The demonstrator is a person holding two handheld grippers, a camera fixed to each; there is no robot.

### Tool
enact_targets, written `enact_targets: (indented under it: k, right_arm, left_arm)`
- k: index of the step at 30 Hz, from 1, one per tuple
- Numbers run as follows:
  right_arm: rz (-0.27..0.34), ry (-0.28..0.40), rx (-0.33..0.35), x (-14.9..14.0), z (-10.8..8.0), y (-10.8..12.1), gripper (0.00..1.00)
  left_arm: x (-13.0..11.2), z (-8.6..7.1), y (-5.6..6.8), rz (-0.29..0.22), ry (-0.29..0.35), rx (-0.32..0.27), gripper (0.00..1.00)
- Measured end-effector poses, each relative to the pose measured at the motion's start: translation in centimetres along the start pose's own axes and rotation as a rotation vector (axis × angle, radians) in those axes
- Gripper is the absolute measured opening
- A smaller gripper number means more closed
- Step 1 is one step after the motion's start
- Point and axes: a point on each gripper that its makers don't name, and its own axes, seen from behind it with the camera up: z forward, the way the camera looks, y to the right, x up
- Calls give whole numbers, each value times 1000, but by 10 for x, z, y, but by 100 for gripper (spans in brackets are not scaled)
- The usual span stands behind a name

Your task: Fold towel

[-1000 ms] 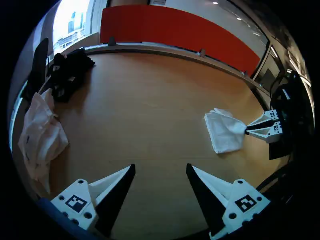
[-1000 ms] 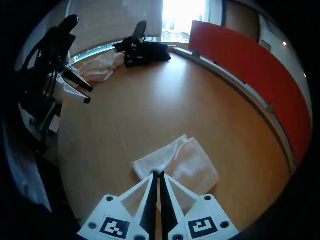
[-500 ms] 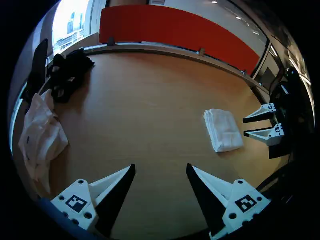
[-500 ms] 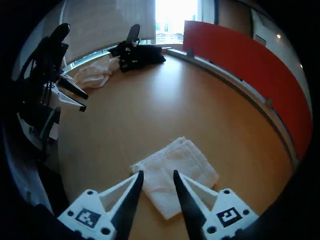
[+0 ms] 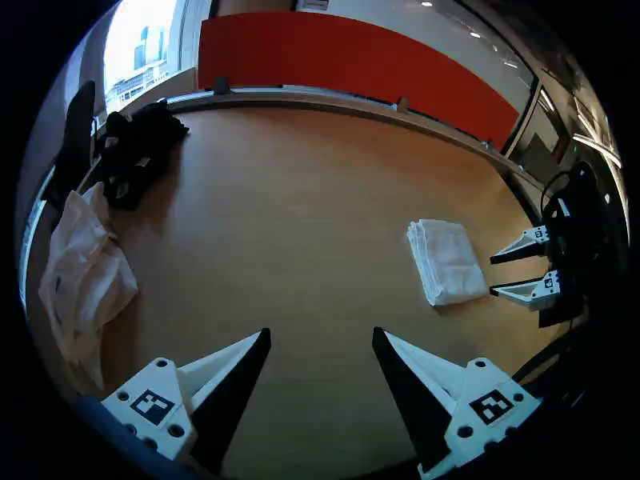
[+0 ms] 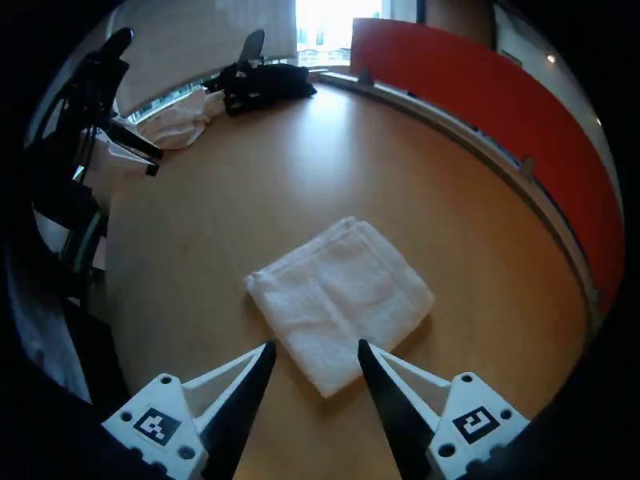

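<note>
1. Far to the left of the left tool [image 5: 320,331], at the worktop's [image 5: 304,200] edge, lay a crumpled white cloth [image 5: 80,276] with a dark heap of gear [image 5: 136,148] beyond it. Neither belonged to the fold.
2. The left tool hung with its fingers wide apart, nothing between them and bare worktop ahead of its tips.
3. Ahead and to that tool's right lay the towel [image 5: 446,260], flat on the worktop. It was already a compact layered rectangle with fairly even stacked edges.
4. The right tool [image 6: 316,346] stood just short of the towel with its fingers apart. The towel's near corner showed between them, unpinched. In the left gripper view its tips looked just clear of the cloth.
5. From this, the fold looked finished, and the step in hand was probably the retreat. To do it well, the right tool should hold its fingers spread, rise a little, then back straight out along its own line. That way no tip would snag the top layer and peel it open.
6. If the stack needed squaring, a light nudge on the near edge would serve better than a fresh pinch.
</note>
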Motion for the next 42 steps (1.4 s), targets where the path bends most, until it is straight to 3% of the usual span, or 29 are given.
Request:
enact_targets:
  k: [14, 18, 25, 35, 42]
  right_arm:
    - [36, -60, -32, -42, 6, 6, 78]
    - [28, -72, -44, -50, 11, 8, 73]
    - [17, -74, -44, -55, 16, 7, 53]
    - [59, -65, -21, -56, 16, 1, 9]
    - [63, -46, -25, -52, 14, 2, 5]
  left_arm:
    - [-2, 2, 5, 10, -10, -4, 94]
    - [-3, 3, 5, 11, -12, -4, 94]
    - [-4, 2, 4, 8, -13, -2, 94]
    - [-6, 3, 3, 13, -23, 2, 94]
    - [-5, 4, 5, 17, -24, -2, 94]
